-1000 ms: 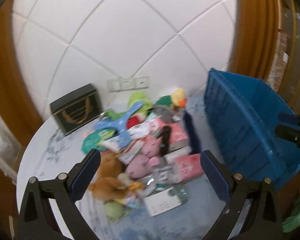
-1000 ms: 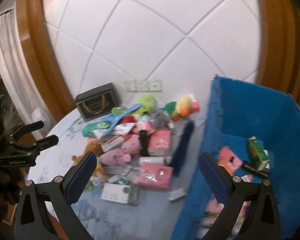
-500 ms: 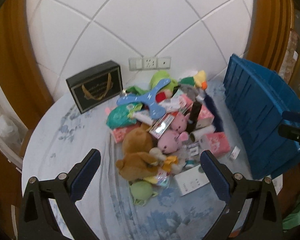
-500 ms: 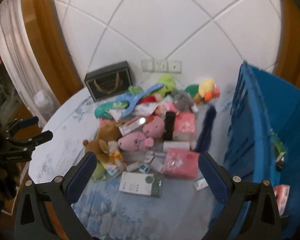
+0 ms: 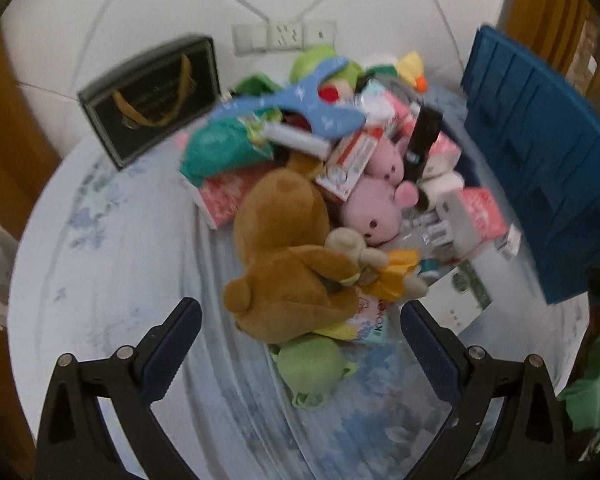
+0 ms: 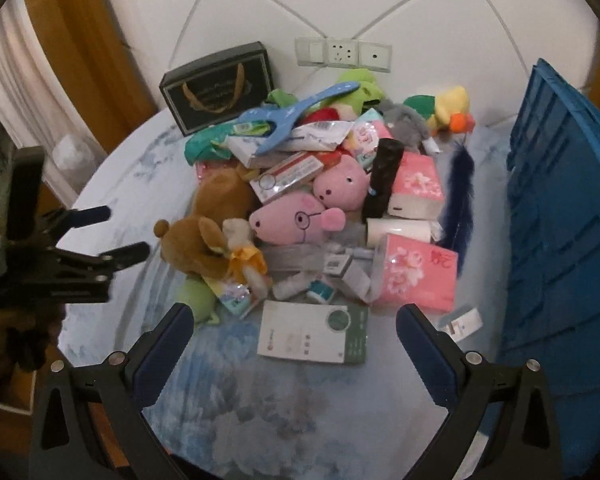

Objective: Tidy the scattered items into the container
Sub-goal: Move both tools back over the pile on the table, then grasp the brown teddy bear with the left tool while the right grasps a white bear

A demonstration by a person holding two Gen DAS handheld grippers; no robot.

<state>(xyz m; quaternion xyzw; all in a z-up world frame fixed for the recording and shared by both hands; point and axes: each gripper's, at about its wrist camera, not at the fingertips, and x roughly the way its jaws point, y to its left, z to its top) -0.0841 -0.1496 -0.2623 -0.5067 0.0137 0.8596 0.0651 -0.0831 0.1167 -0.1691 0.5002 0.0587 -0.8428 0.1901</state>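
Note:
A pile of toys and packets lies on the round table. A brown plush bear (image 5: 288, 264) is nearest my left gripper (image 5: 300, 344), which is open and empty just in front of it. Pink plush pigs (image 6: 300, 216), pink tissue packs (image 6: 416, 272) and a white and green box (image 6: 314, 334) lie before my right gripper (image 6: 290, 346), which is open and empty above the table's near edge. The blue crate (image 6: 560, 240) stands at the right; it also shows in the left wrist view (image 5: 540, 144). The left gripper shows at the left of the right wrist view (image 6: 116, 232).
A black gift box (image 6: 216, 88) stands at the back by the wall sockets (image 6: 342, 52). A blue hanger (image 6: 296, 114), a green frog plush (image 5: 308, 364), a yellow duck (image 6: 448, 108) and a dark blue feather (image 6: 458, 200) are in the pile.
Both grippers have tilted down and moved closer to the pile. The left one has come in toward the brown bear. Both stay open.

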